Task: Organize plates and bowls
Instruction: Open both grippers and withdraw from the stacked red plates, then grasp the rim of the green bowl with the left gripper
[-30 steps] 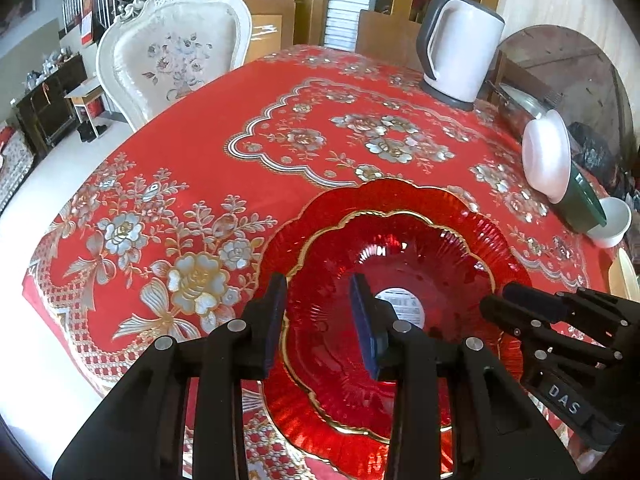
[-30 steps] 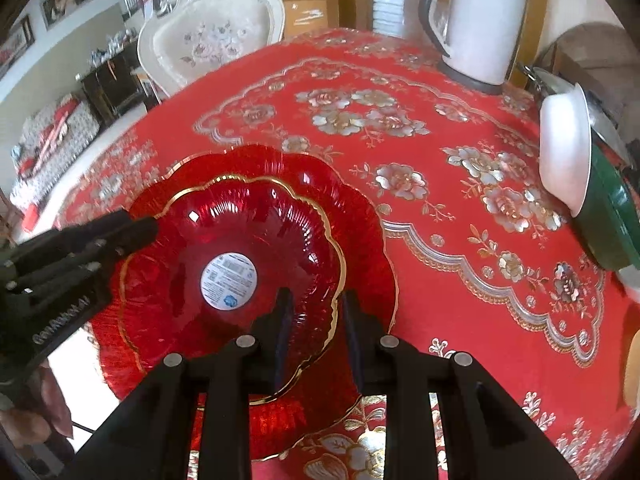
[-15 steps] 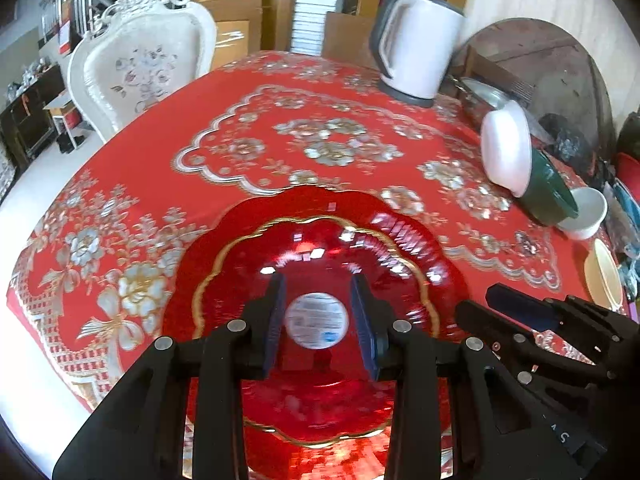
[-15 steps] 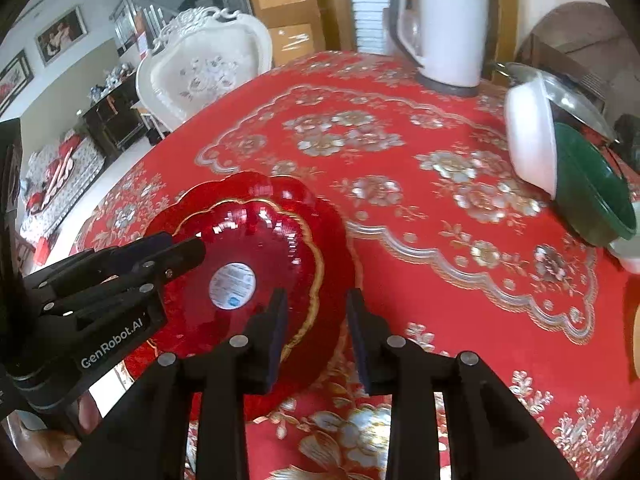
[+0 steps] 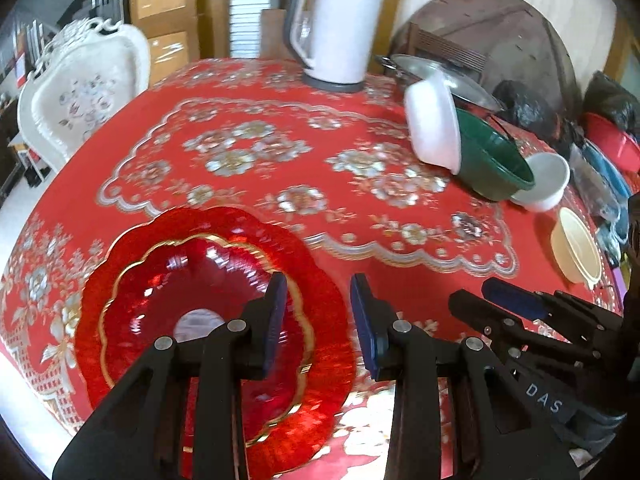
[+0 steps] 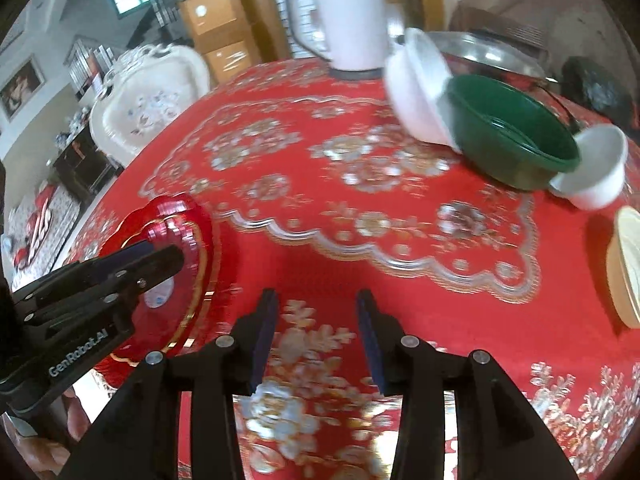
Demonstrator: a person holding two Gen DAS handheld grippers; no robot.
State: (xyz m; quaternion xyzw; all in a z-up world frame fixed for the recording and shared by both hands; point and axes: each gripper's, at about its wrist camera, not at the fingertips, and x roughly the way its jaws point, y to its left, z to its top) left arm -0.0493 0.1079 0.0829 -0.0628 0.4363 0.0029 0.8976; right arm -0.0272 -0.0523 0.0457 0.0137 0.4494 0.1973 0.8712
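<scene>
Two stacked red glass plates (image 5: 208,304) with gold rims lie on the red tablecloth at the near left; they also show in the right wrist view (image 6: 176,248). My left gripper (image 5: 320,316) is open and empty over their right edge. My right gripper (image 6: 316,332) is open and empty above bare cloth, right of the plates. At the far right a white bowl (image 5: 432,120) leans on a green bowl (image 5: 492,160), with a small white bowl (image 5: 544,180) and a cream bowl (image 5: 576,248) beside them. These show in the right wrist view too: the green bowl (image 6: 512,136) is one.
A white electric kettle (image 5: 336,28) stands at the far edge. A metal lid (image 5: 440,72) and dark bags sit behind the bowls. A white ornate chair (image 5: 84,92) stands beyond the table's left side. The table edge runs close below the plates.
Both grippers have swung right, away from the red plates. The right gripper has opened wider and left the plate rim. The bowls at the right now sit nearer the view centres.
</scene>
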